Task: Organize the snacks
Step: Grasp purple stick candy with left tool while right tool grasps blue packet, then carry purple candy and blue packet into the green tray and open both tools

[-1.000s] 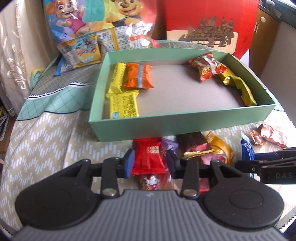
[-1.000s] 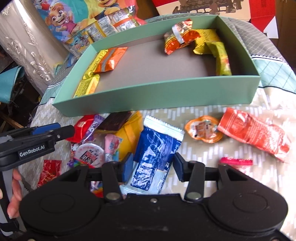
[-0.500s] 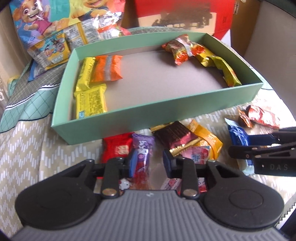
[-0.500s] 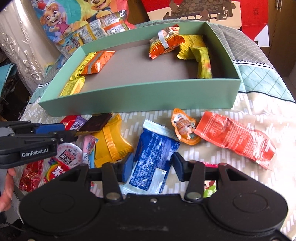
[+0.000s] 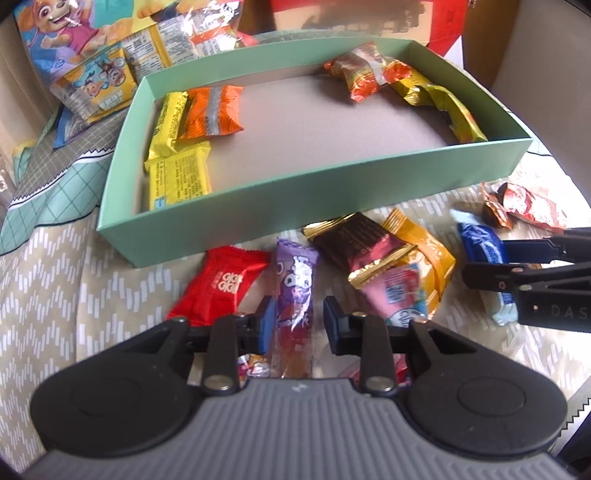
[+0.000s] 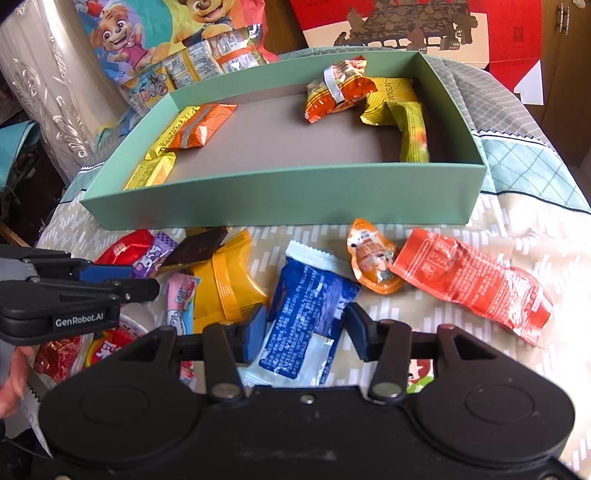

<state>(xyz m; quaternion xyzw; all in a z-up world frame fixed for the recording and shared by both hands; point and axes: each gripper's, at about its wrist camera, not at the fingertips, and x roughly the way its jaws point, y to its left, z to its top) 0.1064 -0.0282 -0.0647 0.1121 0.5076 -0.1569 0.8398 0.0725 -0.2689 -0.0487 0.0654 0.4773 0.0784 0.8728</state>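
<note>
Mint-green cardboard tray [image 5: 306, 192] at the middle of a cloth-covered bench [image 5: 66, 295], long side facing both cameras. Inside at the left end: two yellow bars [image 5: 179, 181] and an orange packet [image 5: 214, 112], touching one another. Inside at the right end: an orange-red wrapped snack [image 6: 338, 92] leaning on yellow wrappers [image 6: 410, 122] against the right wall. Grey tray floor bare between the two groups.

In front of the tray, loose on the cloth: red packet [image 5: 221, 284], purple stick packet [image 5: 295, 295], dark brown bar with gold ends [image 5: 354, 240], golden-yellow pouch [image 6: 229, 284], pink packet [image 6: 181, 295], blue-and-white packet [image 6: 310, 314], small orange jelly cup [image 6: 373, 258], long crinkled red-orange packet [image 6: 469, 284].

Left gripper [image 5: 297, 321] low over the cloth, fingers [image 5: 264, 325] spread apart on either side of the purple stick packet; left pad close against the packet's edge, right pad with a small gap beside it, packet flat on the cloth, not clamped.

Right gripper [image 6: 304, 334] likewise low, fingers [image 6: 253, 334] parted and straddling the near half of the blue-and-white packet, not pinching it.

Beyond the tray: cartoon-puppy bag [image 6: 147, 40] with small packets beside it, and a red box [image 6: 424, 29].
</note>
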